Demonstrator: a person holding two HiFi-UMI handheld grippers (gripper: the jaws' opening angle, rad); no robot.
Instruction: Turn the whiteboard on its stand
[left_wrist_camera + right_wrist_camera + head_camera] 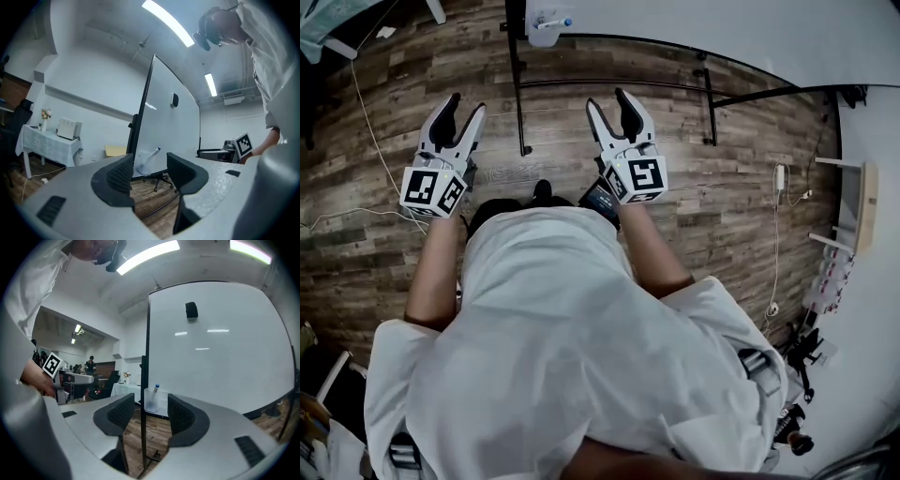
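Left gripper [464, 108] sits at the upper left of the head view, jaws spread, with only brown wood-plank floor [394, 122] showing between them. Right of it, my right gripper [607, 101] is just as wide and just as empty. Neither touches the large white rectangular whiteboard [722, 37], which fills the upper right. Its black metal stand post [517, 84] runs down above the gap between my grippers. A clear plastic cup [546, 23] holding a marker hangs at the board's near edge. I judge the panel broad, stiff and smooth, too slick to pinch on its face. The thin black edge frame [148, 357], clear of the cup, looks the best place to hold. I should push gently so the stand does not shift.
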